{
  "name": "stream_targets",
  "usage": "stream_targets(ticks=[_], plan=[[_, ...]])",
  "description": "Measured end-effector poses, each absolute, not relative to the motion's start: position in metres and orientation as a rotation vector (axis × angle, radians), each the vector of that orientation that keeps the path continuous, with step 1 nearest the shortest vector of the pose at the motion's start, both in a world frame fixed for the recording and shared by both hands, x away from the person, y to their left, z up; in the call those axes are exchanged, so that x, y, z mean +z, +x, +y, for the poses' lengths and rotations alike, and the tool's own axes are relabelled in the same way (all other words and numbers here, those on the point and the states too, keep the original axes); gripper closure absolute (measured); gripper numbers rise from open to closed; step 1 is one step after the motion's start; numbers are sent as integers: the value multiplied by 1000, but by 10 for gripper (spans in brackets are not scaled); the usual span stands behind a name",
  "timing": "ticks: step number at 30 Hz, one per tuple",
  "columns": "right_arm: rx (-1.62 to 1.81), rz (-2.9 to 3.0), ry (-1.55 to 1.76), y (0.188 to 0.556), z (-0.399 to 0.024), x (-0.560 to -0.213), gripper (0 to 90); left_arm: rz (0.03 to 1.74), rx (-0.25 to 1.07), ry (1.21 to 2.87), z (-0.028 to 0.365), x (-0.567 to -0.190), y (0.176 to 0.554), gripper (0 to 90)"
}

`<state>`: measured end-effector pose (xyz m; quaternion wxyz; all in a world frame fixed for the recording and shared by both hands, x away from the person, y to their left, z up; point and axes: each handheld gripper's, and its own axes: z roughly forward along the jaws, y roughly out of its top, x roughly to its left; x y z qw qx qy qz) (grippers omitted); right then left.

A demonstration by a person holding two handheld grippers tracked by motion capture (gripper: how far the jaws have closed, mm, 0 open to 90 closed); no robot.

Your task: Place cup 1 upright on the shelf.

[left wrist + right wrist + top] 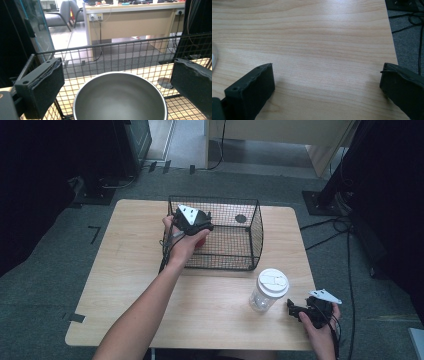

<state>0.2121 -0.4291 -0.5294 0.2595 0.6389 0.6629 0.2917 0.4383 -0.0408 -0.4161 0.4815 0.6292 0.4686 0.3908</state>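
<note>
A black wire basket (256,237) stands at the back middle of the wooden table (125,265). Inside its left front part sits a bowl (201,241), red outside and grey metal inside (120,97). My left gripper (206,231) hangs over the bowl, inside the basket. In the left gripper view its jaws (117,82) stand wide apart on either side of the bowl's rim, touching nothing. My right gripper (292,307) rests low at the table's front right, open (327,85) over bare wood.
A clear jar with a white lid (269,290) stands upright just left of the right gripper; its edge (213,60) shows in the right gripper view. The table's right edge and floor cables (412,22) lie close by. A desk (135,22) stands beyond the basket.
</note>
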Motion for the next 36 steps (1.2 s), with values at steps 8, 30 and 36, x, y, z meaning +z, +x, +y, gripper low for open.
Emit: stream_targets(ticks=[8,30,36], plan=[[790,1796,1733,212,-429,-529,0,1116,946,1519,-39,-401,430,11],[789,1797,1731,212,-429,-529,0,1010,828,1497,-17,-373,372,10],[789,1796,1732,212,-429,-529,0,988,799,1492,-4,-364,354,10]])
